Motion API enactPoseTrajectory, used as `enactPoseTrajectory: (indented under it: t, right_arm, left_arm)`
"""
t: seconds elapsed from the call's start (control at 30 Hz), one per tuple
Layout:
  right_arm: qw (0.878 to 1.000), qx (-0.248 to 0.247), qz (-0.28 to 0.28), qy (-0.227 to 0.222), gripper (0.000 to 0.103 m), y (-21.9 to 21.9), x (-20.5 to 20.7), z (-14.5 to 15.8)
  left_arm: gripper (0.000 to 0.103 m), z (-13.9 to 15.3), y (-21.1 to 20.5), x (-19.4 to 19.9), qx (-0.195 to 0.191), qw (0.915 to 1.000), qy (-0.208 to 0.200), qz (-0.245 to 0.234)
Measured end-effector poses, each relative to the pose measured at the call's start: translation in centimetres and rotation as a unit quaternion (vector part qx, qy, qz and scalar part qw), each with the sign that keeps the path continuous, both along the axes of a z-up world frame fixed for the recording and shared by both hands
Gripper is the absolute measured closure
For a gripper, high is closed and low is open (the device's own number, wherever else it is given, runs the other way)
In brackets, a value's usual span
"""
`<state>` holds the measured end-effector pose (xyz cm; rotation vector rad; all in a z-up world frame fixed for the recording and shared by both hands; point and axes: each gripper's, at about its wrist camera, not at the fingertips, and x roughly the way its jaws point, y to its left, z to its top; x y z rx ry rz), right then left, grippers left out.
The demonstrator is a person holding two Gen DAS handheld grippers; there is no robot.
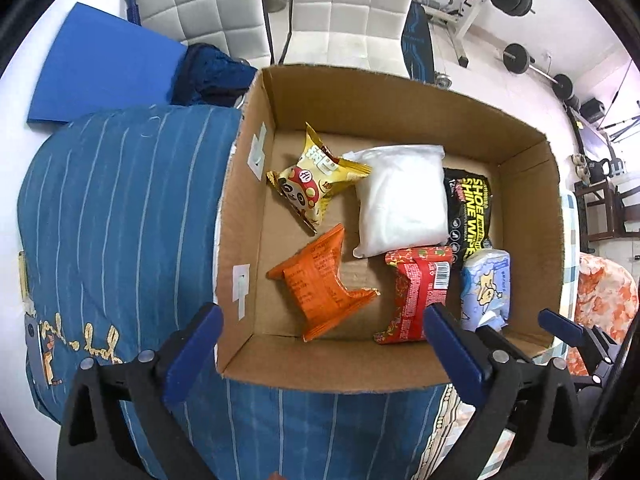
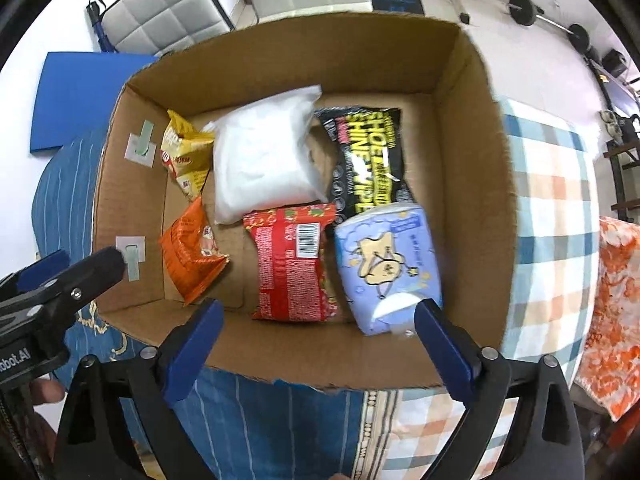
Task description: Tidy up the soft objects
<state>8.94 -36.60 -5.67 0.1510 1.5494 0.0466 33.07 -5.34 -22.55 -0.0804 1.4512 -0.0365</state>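
Hovering over the cardboard box (image 2: 472,168) with both the left gripper (image 1: 320,344) and the right gripper (image 2: 316,332) spread wide and empty, the person is probably finishing — the tissue pack (image 2: 388,264) (slightly blurred) is lying at the box's right beside the red packet (image 2: 288,264), so lifting straight up is keeping the row tidy.

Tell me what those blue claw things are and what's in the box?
Those are grippers, two-finger tools a person holds, one per hand. Each carries a camera looking along its fingers, giving two pictures. The left gripper and right gripper are both open, holding nothing. Below them sits a brown cardboard box on a blue striped cloth. Inside lie a white plastic pouch, a black shoe-wipes pack, a red snack packet, an orange snack packet, a yellow snack packet and a light blue tissue pack.
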Motion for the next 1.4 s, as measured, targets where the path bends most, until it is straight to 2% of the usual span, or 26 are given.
enactPoseTrajectory:
  t: [0.23, 0.43, 1.0, 1.4]
  right_arm:
    - [1.000, -0.009, -0.018, -0.016, 0.004, -1.6, -1.2, 2.0]
    - [0.999, -0.005, -0.028, -0.043, 0.004, -2.3, -3.3, 5.2]
    - [0.985, -0.020, -0.038, -0.164, 0.000, -3.4, -14.8, 20.5]
    - [0.979, 0.019, -0.024, -0.201, 0.000, -2.7, -21.3, 29.4]
  left_arm:
    - [0.001, 3.1, -0.6, -2.4, 0.002, 0.9993, -0.039, 0.000]
    - [0.001, 6.9, -1.1, -5.2, 0.000, 0.9968, -0.080, 0.000]
    - [0.000, 19.0, -1.3, -16.2, 0.019, 0.9826, -0.184, -0.015]
    - [0.000, 24.3, -1.2, -20.8, 0.012, 0.9779, -0.208, -0.022]
